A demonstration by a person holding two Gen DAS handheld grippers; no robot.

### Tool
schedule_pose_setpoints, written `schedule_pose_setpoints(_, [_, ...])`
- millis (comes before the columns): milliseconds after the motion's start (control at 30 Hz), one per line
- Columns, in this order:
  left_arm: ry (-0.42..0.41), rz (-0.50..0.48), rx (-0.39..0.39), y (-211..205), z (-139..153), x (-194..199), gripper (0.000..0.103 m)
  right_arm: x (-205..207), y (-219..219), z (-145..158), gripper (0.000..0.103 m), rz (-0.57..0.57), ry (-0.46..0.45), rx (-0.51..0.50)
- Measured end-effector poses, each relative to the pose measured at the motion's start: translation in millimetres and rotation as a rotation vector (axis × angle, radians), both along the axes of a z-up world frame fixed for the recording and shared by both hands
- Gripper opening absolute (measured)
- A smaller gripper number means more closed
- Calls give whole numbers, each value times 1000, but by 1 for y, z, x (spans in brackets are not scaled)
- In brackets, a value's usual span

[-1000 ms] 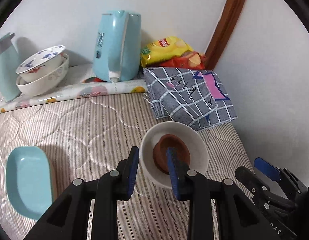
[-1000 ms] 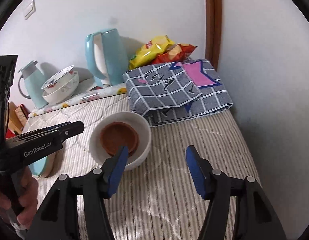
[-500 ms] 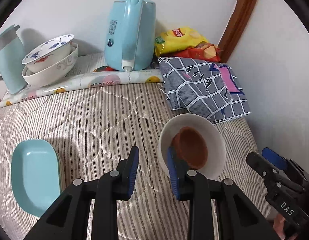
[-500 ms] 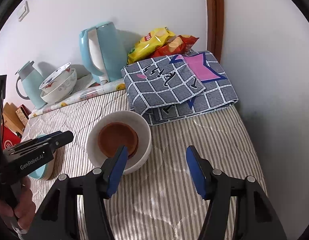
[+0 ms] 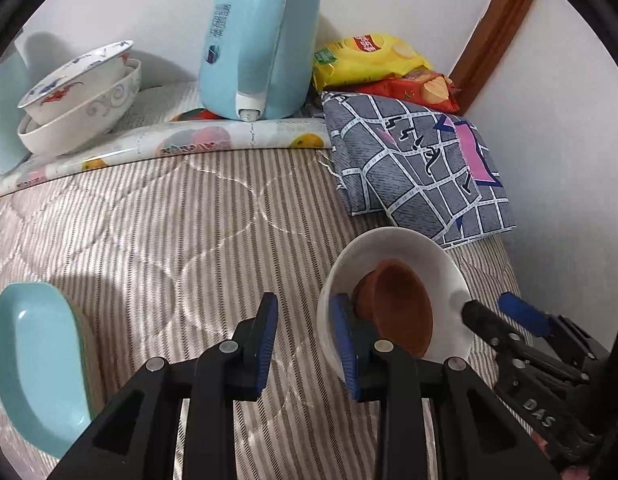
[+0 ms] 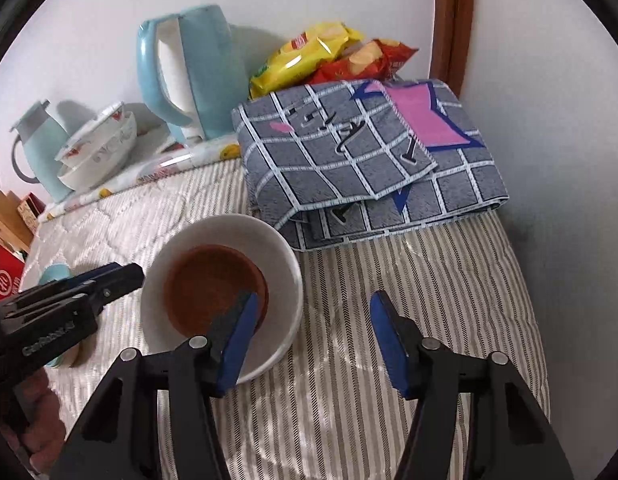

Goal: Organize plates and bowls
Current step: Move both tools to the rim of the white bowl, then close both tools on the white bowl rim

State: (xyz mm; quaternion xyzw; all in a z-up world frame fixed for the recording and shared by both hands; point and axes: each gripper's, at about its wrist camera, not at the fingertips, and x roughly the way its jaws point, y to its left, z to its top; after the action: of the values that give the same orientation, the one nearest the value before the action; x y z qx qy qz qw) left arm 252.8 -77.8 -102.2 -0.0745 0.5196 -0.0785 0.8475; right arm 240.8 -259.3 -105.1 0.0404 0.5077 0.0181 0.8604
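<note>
A white bowl [image 6: 281, 248] with a brown bowl [image 6: 213, 280] nested inside sits on the striped bedcover. My right gripper [image 6: 313, 340] straddles its near right rim, with the left finger over the brown bowl and the right finger outside. Its jaws are closing, and the pads are not pressing on the rim. My left gripper [image 5: 307, 340] hangs just left of the white bowl [image 5: 437, 264]. Its jaws stand narrowly open with only bedcover between them. Its right pad overlaps the bowl's left edge. The right gripper [image 5: 493, 310] shows at the bowl's far side.
A teal plate [image 5: 33, 360] lies at the left. Two stacked patterned bowls [image 5: 77, 96], a light blue kettle [image 5: 261, 40] and chip bags [image 5: 369, 60] stand along the back wall. A folded grey checked cloth [image 5: 417, 168] lies behind the white bowl, by the right wall.
Both grippers have sunk toward the bedcover and the white bowl looks larger. The right gripper's left finger now reaches over the brown bowl and its jaws are slightly narrower.
</note>
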Motion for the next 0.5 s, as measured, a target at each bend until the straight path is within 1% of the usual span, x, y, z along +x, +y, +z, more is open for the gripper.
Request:
schedule_pose_setpoints(67, [22, -13, -3, -3, -5, 4, 27, 4, 0, -7, 52, 0, 18, 3])
schedule_pose_setpoints(200, [48, -24, 20, -8, -15, 9, 27, 11, 1, -20, 48, 2, 49, 0])
schedule_pose_setpoints(300, [68, -29, 23, -9, -21, 12, 27, 15, 2, -27, 48, -10, 73, -18])
schedule_pose_setpoints(367, [80, -31, 27, -9, -25, 14, 28, 17, 3, -30, 44, -16, 87, -31])
schedule_pose_setpoints(500, [102, -43, 22, -10, -31, 17, 28, 19, 5, -33, 44, -18, 92, -37])
